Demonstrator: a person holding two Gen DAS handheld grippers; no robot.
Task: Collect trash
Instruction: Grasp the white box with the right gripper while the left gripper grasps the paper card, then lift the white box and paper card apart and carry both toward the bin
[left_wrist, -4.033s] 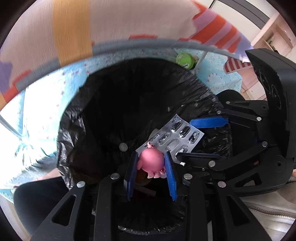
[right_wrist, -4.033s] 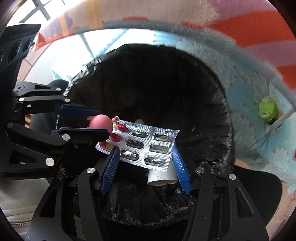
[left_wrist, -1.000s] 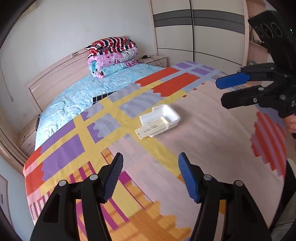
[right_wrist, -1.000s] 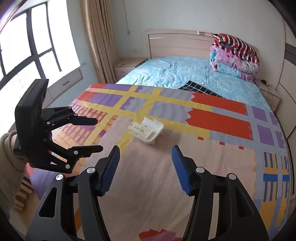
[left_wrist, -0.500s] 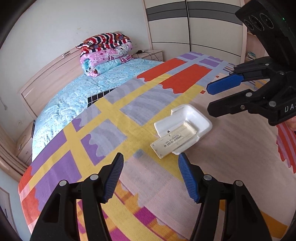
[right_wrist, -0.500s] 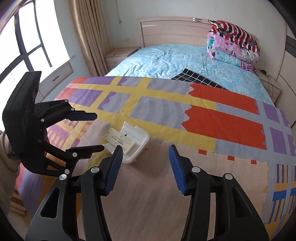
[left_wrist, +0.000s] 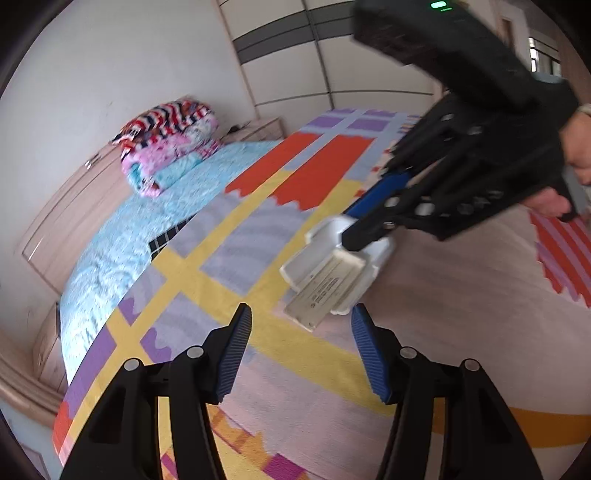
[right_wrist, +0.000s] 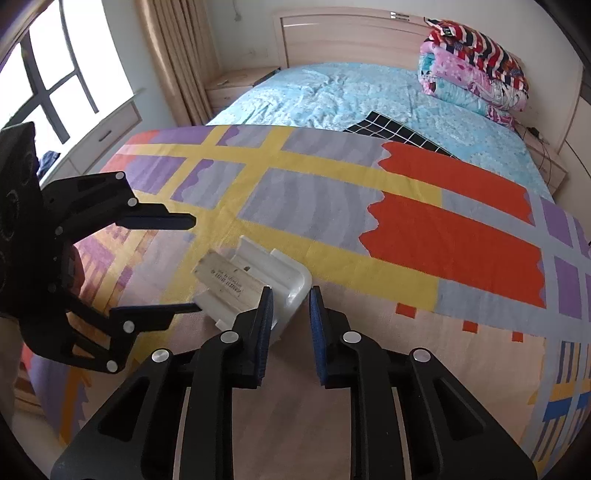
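Note:
A white foam tray (left_wrist: 332, 258) with a flat beige box (left_wrist: 325, 291) lying in it rests on the patterned bedspread. My left gripper (left_wrist: 301, 336) is open just short of the box's near end. My right gripper (right_wrist: 290, 306) has its jaws narrowed around the tray's near corner (right_wrist: 291, 291); the left pad sits over the tray wall and the right pad stands just outside it. In the left wrist view the right gripper (left_wrist: 354, 229) reaches onto the tray's far edge. In the right wrist view the left gripper (right_wrist: 184, 264) stands open beside the box (right_wrist: 229, 284).
The striped bedspread (right_wrist: 406, 240) covers the near part of the bed, and a blue sheet (right_wrist: 351, 96) the far part. Folded quilts (right_wrist: 472, 74) lie by the headboard. A window and curtain (right_wrist: 166, 55) are at the left, wardrobes (left_wrist: 332, 55) at the right.
Both grippers left the black bin bag, empty, and moved over the bed to the foam tray. In the last half second the right gripper closed in on the tray's corner.

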